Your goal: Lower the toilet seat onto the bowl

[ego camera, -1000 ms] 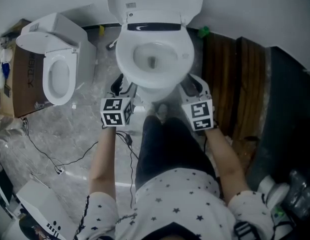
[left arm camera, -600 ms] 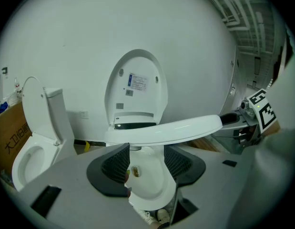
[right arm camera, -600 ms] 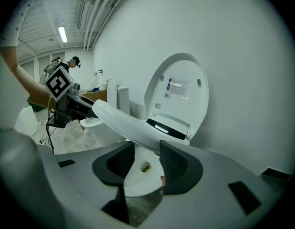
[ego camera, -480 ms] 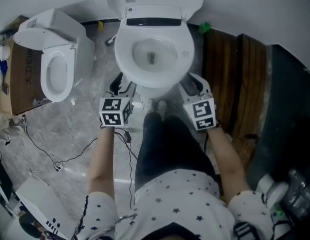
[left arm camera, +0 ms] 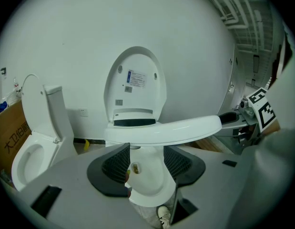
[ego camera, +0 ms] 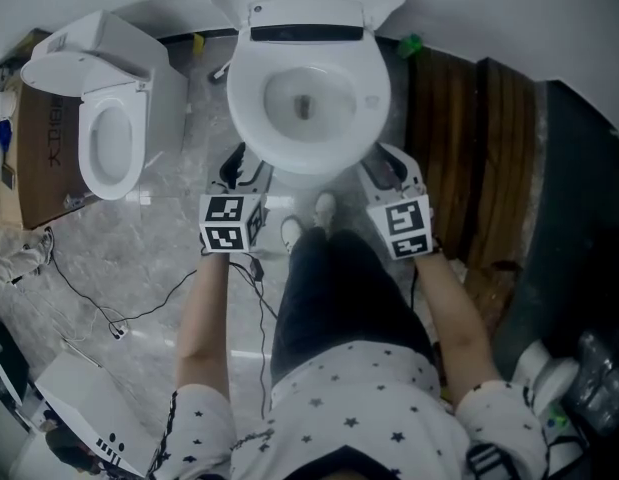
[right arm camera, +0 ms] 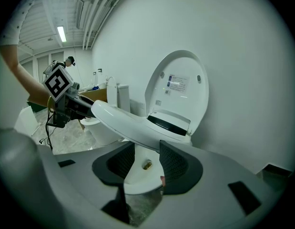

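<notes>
The toilet seat (ego camera: 245,93) was seen lying level over the bowl (left arm camera: 148,187), with the lid (left arm camera: 135,82) stood upright behind. The left gripper (ego camera: 245,171) and right gripper (ego camera: 385,171) were held at its front corners, both jaw pairs parted, nothing pinched between; contact could not be judged

The white, oval toilet seat (left arm camera: 161,130) is down over the white bowl (left arm camera: 148,187), close to level and hinged at the bowl's back. Whether it rests fully on the bowl cannot be told.
</notes>
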The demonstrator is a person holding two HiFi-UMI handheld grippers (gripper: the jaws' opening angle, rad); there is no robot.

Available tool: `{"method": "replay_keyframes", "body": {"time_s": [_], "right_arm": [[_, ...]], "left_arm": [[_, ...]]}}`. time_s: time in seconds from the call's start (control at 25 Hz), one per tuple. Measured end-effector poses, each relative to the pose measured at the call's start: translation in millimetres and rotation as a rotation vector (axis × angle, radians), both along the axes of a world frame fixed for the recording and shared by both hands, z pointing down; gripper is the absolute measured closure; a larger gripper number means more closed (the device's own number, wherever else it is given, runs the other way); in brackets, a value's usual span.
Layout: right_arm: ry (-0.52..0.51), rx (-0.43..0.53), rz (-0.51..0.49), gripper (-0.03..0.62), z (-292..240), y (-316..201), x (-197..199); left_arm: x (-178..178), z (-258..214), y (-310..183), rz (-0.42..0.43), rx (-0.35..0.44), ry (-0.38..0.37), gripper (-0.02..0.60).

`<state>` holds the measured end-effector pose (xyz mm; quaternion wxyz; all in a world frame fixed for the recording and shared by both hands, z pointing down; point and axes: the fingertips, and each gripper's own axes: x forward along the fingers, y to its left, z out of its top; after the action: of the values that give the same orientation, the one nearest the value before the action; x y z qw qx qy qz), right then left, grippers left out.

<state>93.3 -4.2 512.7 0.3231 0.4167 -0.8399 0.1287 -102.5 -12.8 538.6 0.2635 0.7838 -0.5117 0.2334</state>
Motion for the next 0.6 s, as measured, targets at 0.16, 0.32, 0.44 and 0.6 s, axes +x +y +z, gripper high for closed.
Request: {"method": "replay_keyframes", "body": {"time_s": [0.16,0.32,0.44,0.6], "right_arm": [[0.003,0.001,0.009,0.425,5,4,1],[0.006,0.006,0.013,0.425,11,7,0],[0.005,0.005,0.014,0.425,16,11,1],[0.004,0.008,0.021,0.425,22,15,1]], "left_arm": [[0,5,3,0.003,0.001,-0.002,0.356],[1,11,7,0.002,0.005,0.003,0.357],[2,15,12,0.004,0.000,0.008,0.357],[2,20,15,0.010,0.004,0.011,0.356]]}}
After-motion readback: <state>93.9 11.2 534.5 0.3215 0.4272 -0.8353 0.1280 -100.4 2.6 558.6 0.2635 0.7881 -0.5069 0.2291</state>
